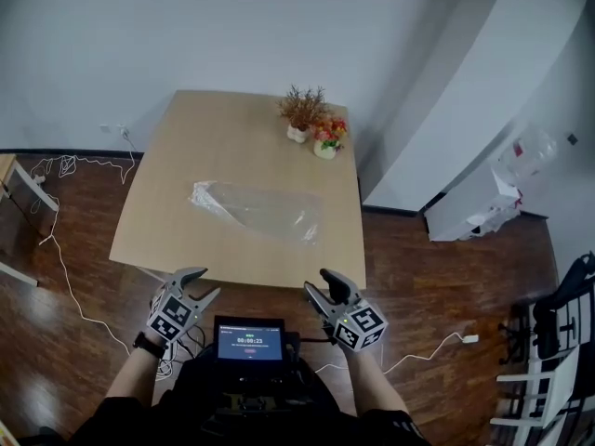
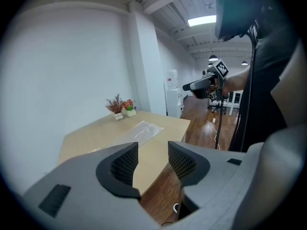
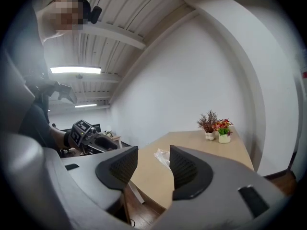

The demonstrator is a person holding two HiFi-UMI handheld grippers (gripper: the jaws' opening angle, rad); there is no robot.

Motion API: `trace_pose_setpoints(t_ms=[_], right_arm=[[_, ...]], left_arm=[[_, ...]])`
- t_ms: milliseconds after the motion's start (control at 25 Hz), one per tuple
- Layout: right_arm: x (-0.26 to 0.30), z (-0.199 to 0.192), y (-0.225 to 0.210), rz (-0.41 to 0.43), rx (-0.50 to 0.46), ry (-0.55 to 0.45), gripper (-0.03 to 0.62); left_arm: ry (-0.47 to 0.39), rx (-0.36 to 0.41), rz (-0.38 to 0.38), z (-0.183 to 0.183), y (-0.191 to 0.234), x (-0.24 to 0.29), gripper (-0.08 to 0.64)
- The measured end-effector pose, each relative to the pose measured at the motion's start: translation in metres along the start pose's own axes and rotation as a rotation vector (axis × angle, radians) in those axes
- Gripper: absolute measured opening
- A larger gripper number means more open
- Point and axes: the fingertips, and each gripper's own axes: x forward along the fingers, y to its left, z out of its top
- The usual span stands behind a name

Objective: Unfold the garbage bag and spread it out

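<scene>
A clear plastic garbage bag (image 1: 257, 209) lies crumpled and flat on the middle of the light wooden table (image 1: 177, 147). Both grippers hang short of the table's near edge, apart from the bag. My left gripper (image 1: 198, 283) is open with nothing between its jaws. My right gripper (image 1: 323, 283) is open and empty too. In the left gripper view the bag (image 2: 144, 130) lies beyond the open left gripper (image 2: 152, 163), and the right gripper (image 2: 204, 84) shows in the air to the right. In the right gripper view the bag (image 3: 162, 156) peeks between the jaws of the open right gripper (image 3: 153, 166).
Two small potted plants (image 1: 314, 124) stand at the table's far right corner. White cables (image 1: 65, 268) trail over the wooden floor to the left. A white partition (image 1: 446, 110) and a water dispenser (image 1: 507, 189) stand to the right, an office chair (image 1: 558, 323) further right. A small screen (image 1: 249, 342) sits at my chest.
</scene>
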Motion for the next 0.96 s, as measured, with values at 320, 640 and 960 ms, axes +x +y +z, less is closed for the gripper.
trace_pose_setpoints(t_ms=[320, 640, 960], right_arm=[[-0.007, 0.0, 0.026, -0.03, -0.001, -0.006, 0.227], [0.0, 0.013, 0.055, -0.038, -0.053, -0.015, 0.227], [-0.009, 0.011, 0.057, -0.076, -0.057, -0.027, 0.227]], left_arm=[[-0.03, 0.015, -0.025, -0.005, -0.011, -0.022, 0.204], [-0.041, 0.042, -0.047, -0.012, -0.004, -0.036, 0.204], [-0.067, 0.06, -0.058, -0.017, -0.004, -0.039, 0.204]])
